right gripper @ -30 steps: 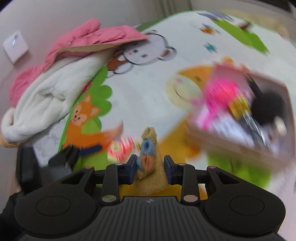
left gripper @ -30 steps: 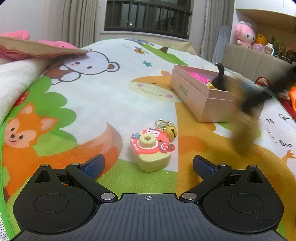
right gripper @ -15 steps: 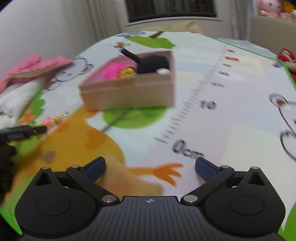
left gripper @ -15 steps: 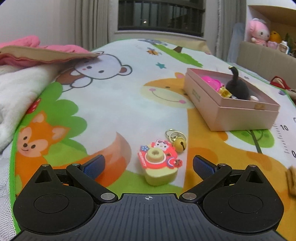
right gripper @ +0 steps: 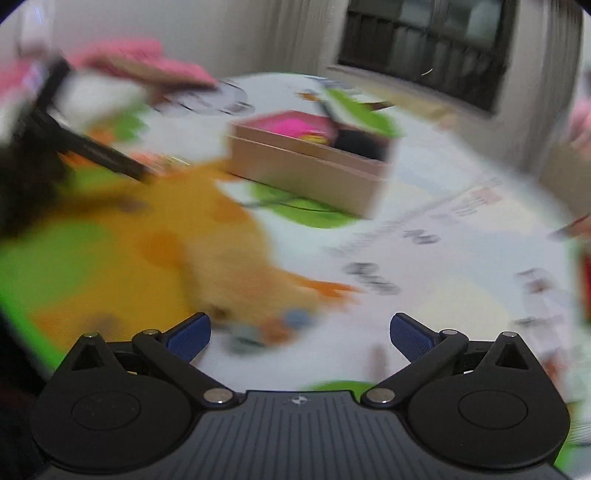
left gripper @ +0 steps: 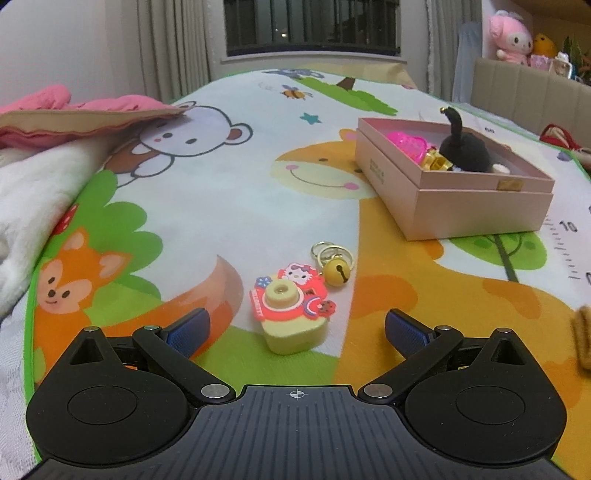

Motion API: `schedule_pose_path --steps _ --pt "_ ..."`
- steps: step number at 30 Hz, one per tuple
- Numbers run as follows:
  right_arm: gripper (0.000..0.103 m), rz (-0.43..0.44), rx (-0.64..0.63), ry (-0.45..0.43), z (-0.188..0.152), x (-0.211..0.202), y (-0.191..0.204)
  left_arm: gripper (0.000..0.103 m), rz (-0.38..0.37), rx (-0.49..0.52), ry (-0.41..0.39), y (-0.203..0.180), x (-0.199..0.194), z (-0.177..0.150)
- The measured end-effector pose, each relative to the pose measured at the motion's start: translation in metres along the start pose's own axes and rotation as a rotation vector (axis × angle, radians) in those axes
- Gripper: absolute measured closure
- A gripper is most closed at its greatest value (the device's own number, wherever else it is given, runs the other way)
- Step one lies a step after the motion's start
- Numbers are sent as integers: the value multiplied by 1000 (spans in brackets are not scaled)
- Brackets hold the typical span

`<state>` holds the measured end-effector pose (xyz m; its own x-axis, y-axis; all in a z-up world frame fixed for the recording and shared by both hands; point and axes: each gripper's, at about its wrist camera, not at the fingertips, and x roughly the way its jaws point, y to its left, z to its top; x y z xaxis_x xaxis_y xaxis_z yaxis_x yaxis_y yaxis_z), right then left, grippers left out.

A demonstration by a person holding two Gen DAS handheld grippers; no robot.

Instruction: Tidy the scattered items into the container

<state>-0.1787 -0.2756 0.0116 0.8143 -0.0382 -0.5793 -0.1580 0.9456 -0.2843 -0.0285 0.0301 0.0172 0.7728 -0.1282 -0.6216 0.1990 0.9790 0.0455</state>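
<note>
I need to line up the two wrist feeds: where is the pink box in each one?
Left wrist view: the pink box sits upper right on the play mat, open, with toys inside.
Right wrist view: the same box is just above centre, blurred, seen from another corner.
Shared landmark: the dark barred window on the far wall behind the box.
</note>
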Motion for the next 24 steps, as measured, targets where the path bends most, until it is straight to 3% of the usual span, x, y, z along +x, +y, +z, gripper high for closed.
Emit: schedule_pose_path --steps 2,3,8,9,10,11,15,16,17,21,24 --pt "0 -111 42 0 2 5 -8 0 13 -3 -8 2 -3 -1" --pt "0 -107 81 3 3 7 -12 0 22 -4 -10 3 -3 0" --pt "0 83 253 58 -3 17 -13 1 50 -15 -16 11 1 5" --pt "0 85 283 49 -6 17 -11 5 53 -10 -14 11 2 6" --pt "0 84 311 42 -8 17 -11 18 57 -2 -9 10 5 7" --pt "0 85 341 37 -10 17 -11 25 58 8 3 10 8 9" --pt "0 80 399 23 -15 14 -7 33 55 28 15 8 17 11" --pt "0 81 393 22 -15 15 -7 47 45 37 10 7 16 11" --pt "0 84 385 17 -15 15 -7 50 29 46 4 6 14 11" --pt "0 76 346 -20 -21 13 -3 52 -48 108 -13 -9 -3 7" --pt "0 61 328 -28 -21 11 0 52 -175 154 -19 -25 -27 -1"
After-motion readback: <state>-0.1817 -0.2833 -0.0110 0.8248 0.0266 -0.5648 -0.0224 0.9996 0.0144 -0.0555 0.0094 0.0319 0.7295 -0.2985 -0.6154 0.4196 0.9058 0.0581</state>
